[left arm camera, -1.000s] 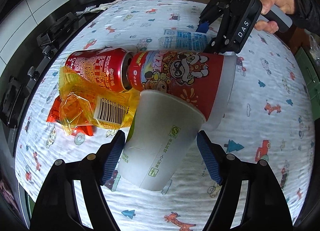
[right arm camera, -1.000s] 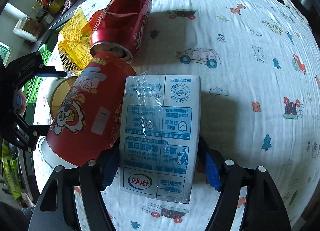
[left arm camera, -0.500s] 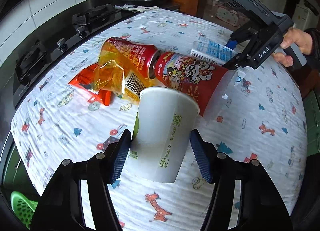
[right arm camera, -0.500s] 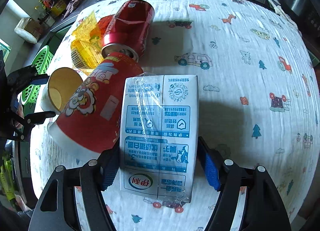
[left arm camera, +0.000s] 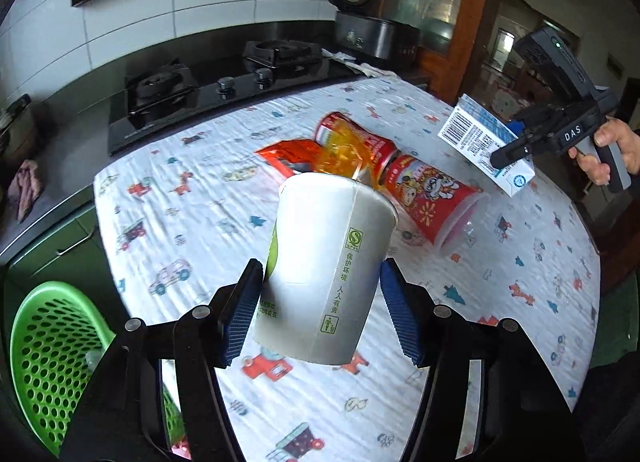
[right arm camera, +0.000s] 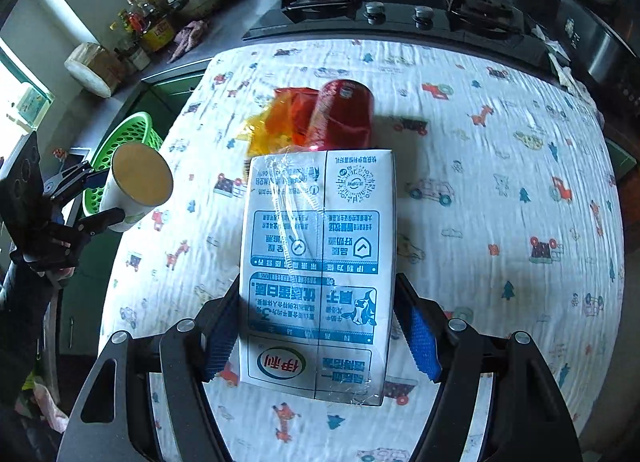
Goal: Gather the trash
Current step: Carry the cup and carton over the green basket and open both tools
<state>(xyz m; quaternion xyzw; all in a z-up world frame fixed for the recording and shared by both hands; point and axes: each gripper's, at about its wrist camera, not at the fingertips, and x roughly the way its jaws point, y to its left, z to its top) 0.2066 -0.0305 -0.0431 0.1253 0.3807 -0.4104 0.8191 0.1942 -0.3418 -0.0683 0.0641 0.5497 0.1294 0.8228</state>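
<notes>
**mika:** White paper cup (left arm camera: pixel 324 282) was pinched between the blue pads (left arm camera: pixel 240 314) of the left gripper (left arm camera: pixel 322 316), so that one was clamped on it for sure. The cup was up off the table, tilted, with its open mouth pointing away from the camera. From the right wrist view you could see its tan inside, and it hung over the table's edge, close to the green basket (right arm camera: pixel 120 150).

**dov:** And the other hand?

**mika:** The right gripper (right arm camera: pixel 320 334) was closed on a blue and white milk carton (right arm camera: pixel 320 274), pads pressed on both of its sides. The carton was lifted clear of the cloth too; the left wrist view showed it in the air off to the right.

**dov:** What was left on the table?

**mika:** A red soda can (left arm camera: pixel 360 142) lay on its side on the cartoon-print tablecloth (left arm camera: pixel 520 302), end to end with a red cartoon cup (left arm camera: pixel 432 198), also tipped over. A yellow wrapper (left arm camera: pixel 344 160) and a red-orange wrapper (left arm camera: pixel 288 152) sat right up against the can. The green basket sat lower than the tabletop, at the left of the left wrist view (left arm camera: pixel 52 362). A black gas stove (left arm camera: pixel 216 82) ran along the counter behind the table.
</notes>
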